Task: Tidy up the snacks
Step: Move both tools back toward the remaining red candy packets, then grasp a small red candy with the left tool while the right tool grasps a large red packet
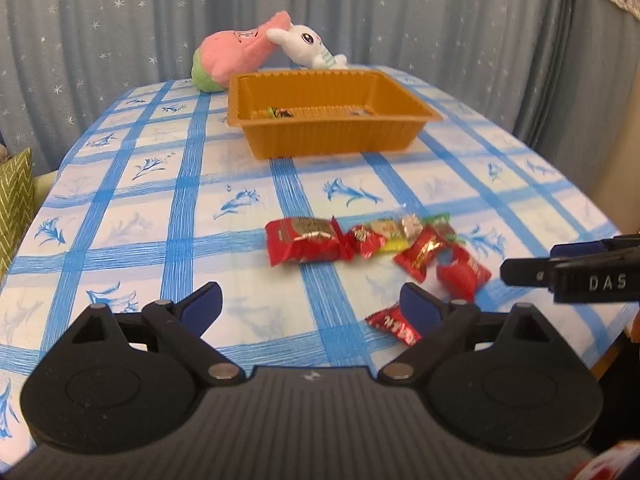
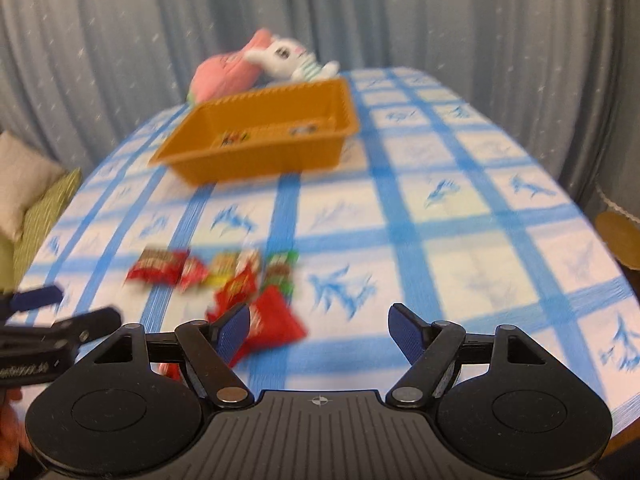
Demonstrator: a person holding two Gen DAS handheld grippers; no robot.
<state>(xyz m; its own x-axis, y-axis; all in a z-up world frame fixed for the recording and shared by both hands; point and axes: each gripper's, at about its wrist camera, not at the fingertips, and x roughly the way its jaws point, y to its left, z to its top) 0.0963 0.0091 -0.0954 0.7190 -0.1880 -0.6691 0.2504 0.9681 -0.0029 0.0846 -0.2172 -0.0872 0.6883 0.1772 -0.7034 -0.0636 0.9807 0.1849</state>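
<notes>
Red snacks (image 1: 372,248) lie on table (image 1: 160,200); right hand-held gripper (image 2: 318,330) reads "DAS". Both hand-held grippers, left (image 1: 310,306) included, angled down, jaws wide apart, holding nothing.

Fig. – Table layout, w/ tray at rear & snacks at front.
Tray (image 1: 332,136) is sitting on the table (image 1: 160,208) toward the far edge, w/ two plush toys (image 1: 264,50) lying just behind it; a few small items are lying in the tray. Snack packets (image 1: 372,252) are lying clustered nearer the front, well apart from the tray; one packet (image 1: 394,326) is lying closest, before the cluster.
</notes>
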